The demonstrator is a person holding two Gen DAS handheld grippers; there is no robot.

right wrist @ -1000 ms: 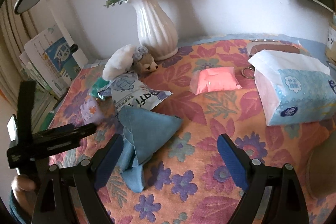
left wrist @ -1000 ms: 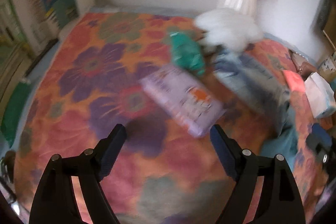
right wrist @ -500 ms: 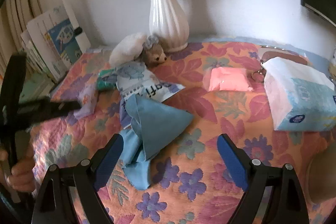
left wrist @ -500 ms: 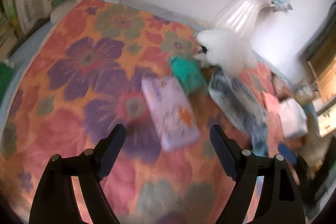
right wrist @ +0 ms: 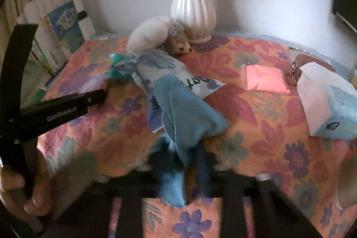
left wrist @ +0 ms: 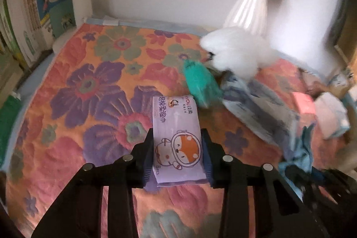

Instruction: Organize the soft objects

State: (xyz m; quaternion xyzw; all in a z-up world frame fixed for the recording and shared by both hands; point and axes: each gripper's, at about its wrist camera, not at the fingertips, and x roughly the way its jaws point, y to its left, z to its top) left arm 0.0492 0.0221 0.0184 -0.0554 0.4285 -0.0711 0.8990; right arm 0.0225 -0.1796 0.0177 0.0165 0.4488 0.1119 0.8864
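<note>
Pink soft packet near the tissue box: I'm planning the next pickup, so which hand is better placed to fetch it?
Probably the right. Its gripper, shut on the blue cloth, sits nearer the pink soft packet. The left gripper, clamping the purple wipes pack, sees it far off to one side. Both must first unload.

The flat lilac plastic wipes packet (left wrist: 177,139) with a cartoon fox in a space helmet carries an orange tab reading "open" near its far end, a small mark "8pcs" at its near end, and a line of Chinese characters along one side that cannot be made out surely. The black bar of the left hand-held gripper (right wrist: 61,109), seen from the right wrist view, bears pale lettering that looks like "GenGrossAI", though it is blurred. The white and blue printed plastic pouch (right wrist: 176,75) under the blue cloth shows large upside-down letters, roughly "oaf"; the rest is covered.
</note>
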